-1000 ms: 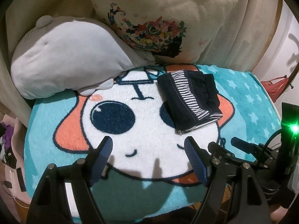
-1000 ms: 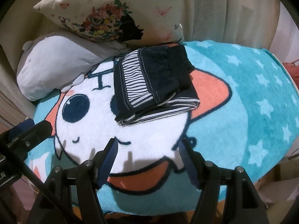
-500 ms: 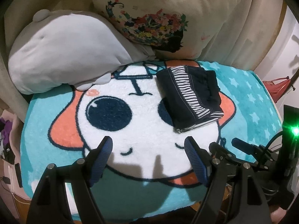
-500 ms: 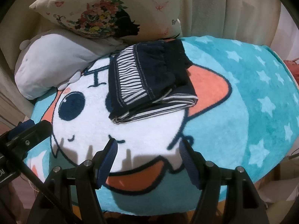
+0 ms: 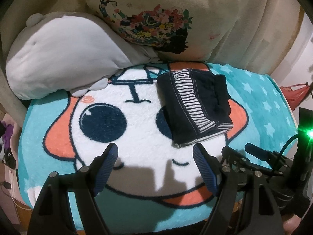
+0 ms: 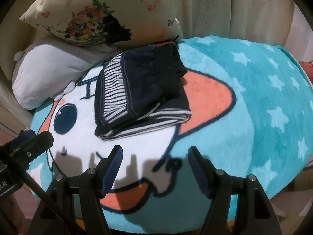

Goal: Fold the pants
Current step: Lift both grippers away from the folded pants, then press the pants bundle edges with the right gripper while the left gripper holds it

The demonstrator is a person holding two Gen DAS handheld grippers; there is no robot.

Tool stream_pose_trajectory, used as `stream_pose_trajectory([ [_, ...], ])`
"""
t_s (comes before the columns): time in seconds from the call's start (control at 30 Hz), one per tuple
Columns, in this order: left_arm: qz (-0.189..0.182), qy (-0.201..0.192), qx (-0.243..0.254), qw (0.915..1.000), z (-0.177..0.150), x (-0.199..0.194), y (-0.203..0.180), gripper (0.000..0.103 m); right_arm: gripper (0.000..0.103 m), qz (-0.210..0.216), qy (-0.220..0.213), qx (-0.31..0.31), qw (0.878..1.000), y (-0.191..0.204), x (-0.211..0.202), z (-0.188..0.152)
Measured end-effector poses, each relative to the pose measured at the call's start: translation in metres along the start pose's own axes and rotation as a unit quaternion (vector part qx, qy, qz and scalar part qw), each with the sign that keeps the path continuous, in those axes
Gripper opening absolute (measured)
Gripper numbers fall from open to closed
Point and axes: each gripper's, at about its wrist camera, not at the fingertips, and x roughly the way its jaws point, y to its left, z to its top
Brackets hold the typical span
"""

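While both grippers hover short of the work, one garment is on view: a pair of folded navy pants (image 5: 193, 107) with a white-striped side panel, lying as a compact stack. Count: one pair of pants, two grippers, one floral throw pillow (image 5: 166, 17), one grey-and-white plush cushion (image 5: 60, 58), one fleece blanket (image 5: 264, 98).

Surface: the blanket is turquoise with pale stars and carries a large cartoon face in white, orange and navy. It covers a soft, rounded seat or bed; which of the two cannot be told. Beige drapery (image 6: 225, 7) hangs behind. The plush cushion sits at 10 o'clock in the left wrist view, and the floral pillow leans at 12 o'clock, overlapping it.

Position: in the left wrist view the pants (image 6: 140, 90) lie at 1 o'clock from centre, over the cartoon's right-hand eye and orange ear patch, near the pillow but apart from it. In the right wrist view they lie at 11 o'clock, just ahead of the fingers.

Orientation: in the left wrist view the long axis runs roughly 11 to 5 o'clock, the stripe following it. The layered folded edges face the grippers at the near end.

Left gripper (image 5: 155, 166): jaws spread wide, nothing held, above the cartoon's mouth, clear of the pants.

Right gripper (image 6: 155, 168): jaws spread wide, nothing held, near the stack's near edge without touching it.
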Motion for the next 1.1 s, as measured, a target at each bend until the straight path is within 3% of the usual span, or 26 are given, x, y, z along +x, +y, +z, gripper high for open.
stream_pose_trajectory([
  [0.17, -0.009, 0.01, -0.034, 0.9993, 0.01, 0.012, -0.002, 0.078, 0.074, 0.01, -0.005, -0.006, 1.0, -0.017, 0.001, 0.017],
  [0.27, -0.051, 0.022, -0.083, 0.995, 0.021, 0.027, 0.007, 0.078, 0.075, 0.032, -0.018, -0.002, 0.999, -0.035, 0.0, 0.038],
  [0.4, -0.09, 0.023, -0.114, 0.9892, 0.037, 0.048, 0.011, 0.078, 0.079, 0.085, -0.024, 0.003, 0.996, -0.053, 0.011, 0.068],
  [0.63, -0.148, 0.072, -0.14, 0.9764, 0.067, 0.115, 0.01, 0.078, 0.08, 0.16, 0.028, 0.016, 0.987, -0.06, 0.072, 0.11],
  [0.73, -0.154, 0.093, -0.138, 0.974, 0.069, 0.135, 0.001, 0.078, 0.079, 0.182, 0.054, 0.024, 0.981, -0.057, 0.095, 0.117],
  [0.77, -0.159, 0.096, -0.137, 0.9731, 0.069, 0.137, -0.002, 0.076, 0.069, 0.197, 0.06, 0.028, 0.978, -0.056, 0.099, 0.118],
  [0.8, -0.168, 0.098, -0.134, 0.9717, 0.07, 0.139, -0.007, 0.059, 0.058, 0.211, 0.067, 0.032, 0.975, -0.054, 0.102, 0.119],
  [0.83, -0.169, 0.101, -0.13, 0.9718, 0.07, 0.139, -0.011, 0.048, 0.055, 0.214, 0.069, 0.031, 0.974, -0.052, 0.102, 0.12],
  [0.93, -0.157, 0.089, -0.122, 0.9759, 0.075, 0.13, -0.018, 0.04, 0.043, 0.235, 0.066, 0.017, 0.97, -0.048, 0.093, 0.125],
  [1.1, -0.155, 0.069, -0.125, 0.9775, 0.091, 0.116, -0.019, 0.04, 0.042, 0.259, 0.051, 0.02, 0.964, -0.049, 0.081, 0.138],
])
